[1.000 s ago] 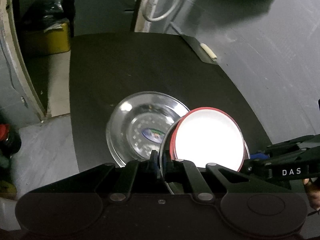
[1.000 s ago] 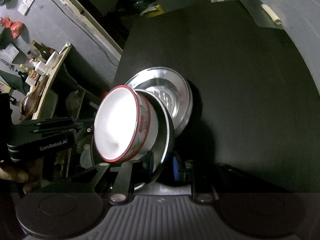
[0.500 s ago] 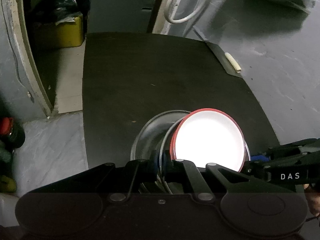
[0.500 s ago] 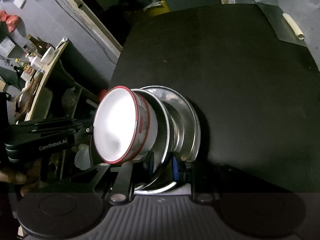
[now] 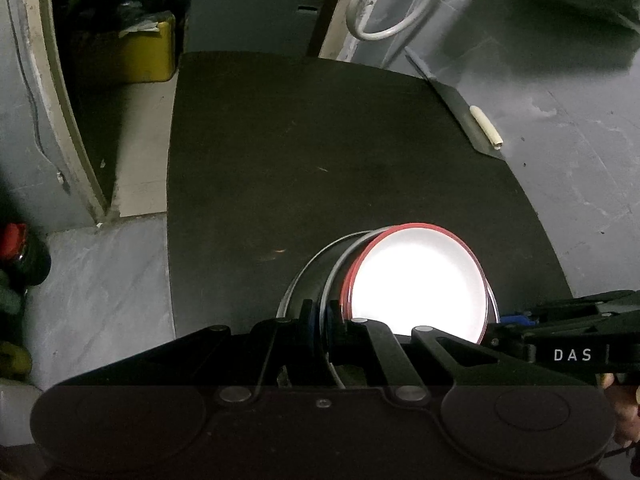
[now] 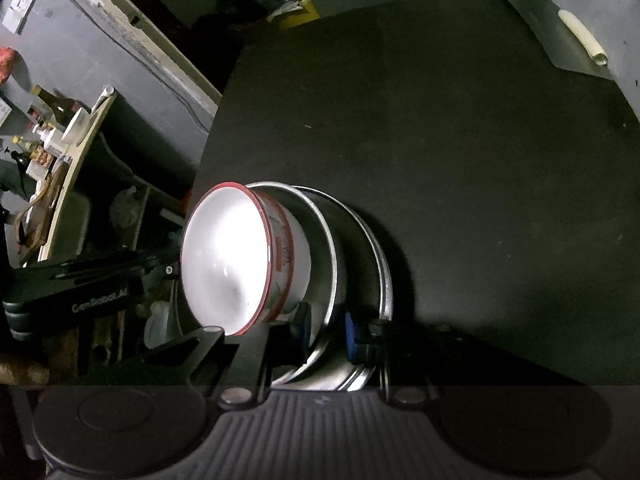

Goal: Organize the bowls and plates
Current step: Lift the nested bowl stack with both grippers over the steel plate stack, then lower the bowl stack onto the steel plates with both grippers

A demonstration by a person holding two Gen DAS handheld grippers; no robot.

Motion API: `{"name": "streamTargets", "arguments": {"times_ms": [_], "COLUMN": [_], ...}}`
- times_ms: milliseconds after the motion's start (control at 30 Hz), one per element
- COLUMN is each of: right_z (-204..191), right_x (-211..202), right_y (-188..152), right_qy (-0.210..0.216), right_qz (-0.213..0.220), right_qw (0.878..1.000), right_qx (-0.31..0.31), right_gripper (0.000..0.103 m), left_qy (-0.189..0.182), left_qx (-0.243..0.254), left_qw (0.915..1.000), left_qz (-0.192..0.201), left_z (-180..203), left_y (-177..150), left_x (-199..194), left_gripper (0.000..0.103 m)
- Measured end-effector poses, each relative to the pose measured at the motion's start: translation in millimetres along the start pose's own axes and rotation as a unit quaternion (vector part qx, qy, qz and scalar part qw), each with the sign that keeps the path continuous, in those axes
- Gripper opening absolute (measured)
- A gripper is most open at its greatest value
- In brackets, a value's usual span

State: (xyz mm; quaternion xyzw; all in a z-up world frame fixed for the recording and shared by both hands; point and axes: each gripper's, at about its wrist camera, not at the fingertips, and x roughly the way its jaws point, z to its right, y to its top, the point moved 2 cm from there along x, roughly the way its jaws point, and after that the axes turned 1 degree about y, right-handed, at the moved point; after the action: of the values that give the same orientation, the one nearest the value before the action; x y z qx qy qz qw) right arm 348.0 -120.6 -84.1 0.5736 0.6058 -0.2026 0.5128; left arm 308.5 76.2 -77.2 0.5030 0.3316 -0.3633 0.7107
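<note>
A white bowl with a red rim (image 5: 416, 284) (image 6: 224, 256) sits in a steel plate (image 6: 326, 248). Both grippers carry that plate, tilted, low over the black table (image 5: 300, 140). My left gripper (image 5: 320, 316) is shut on the plate's near rim. From the opposite side, my right gripper (image 6: 326, 334) is shut on the same rim; in the left wrist view it shows at the right (image 5: 514, 320). A second steel plate (image 5: 304, 280) (image 6: 384, 268) lies on the table right under the held one. Only its edge peeks out.
A pale roll (image 5: 486, 126) lies at the table's far right edge. Beyond the table are a yellow box (image 5: 140, 52) and a looped white cable (image 5: 380, 12). A shelf with bottles (image 6: 60, 128) stands to the left, off the table.
The held plate with the bowl has moved left and down over the steel plate lying on the table, which was in plain sight a second ago and is now nearly covered.
</note>
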Motion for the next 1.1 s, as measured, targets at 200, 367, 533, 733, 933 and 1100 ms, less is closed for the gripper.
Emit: {"name": "streamTargets", "arguments": {"times_ms": [200,367,533,733,933,1100], "right_z": [-3,-3,-1,-5,-10,-10], "right_x": [4,3,3,1,0,-5], "right_y": [-4,-5,-5,-12,-17,-22], "right_qy": [0.001,0.003,0.003,-0.012,-0.03,-0.041], "right_qz": [-0.013,-0.016,-0.002,0.028,0.042,0.052], "right_qw": [1.0,1.0,1.0,0.999,0.998,0.998], "right_qx": [-0.004,-0.004,0.016,0.023,0.021,0.024], "right_gripper": [0.02,0.02,0.021,0.02,0.023,0.028], "left_qy": [0.009,0.012,0.01,0.011,0.015,0.023], "left_qx": [0.001,-0.003,-0.007,-0.014,-0.014,-0.015], "left_qw": [1.0,0.9999,0.9999,0.9998,0.9998,0.9995], "left_qz": [0.001,0.001,0.003,0.005,0.009,0.014], "left_z": [-2,-1,-2,-5,-4,-3], "left_y": [-1,-1,-1,-3,-4,-5], "left_x": [-4,-4,-4,-5,-8,-11], "left_gripper": [0.004,0.004,0.005,0.01,0.013,0.019]}}
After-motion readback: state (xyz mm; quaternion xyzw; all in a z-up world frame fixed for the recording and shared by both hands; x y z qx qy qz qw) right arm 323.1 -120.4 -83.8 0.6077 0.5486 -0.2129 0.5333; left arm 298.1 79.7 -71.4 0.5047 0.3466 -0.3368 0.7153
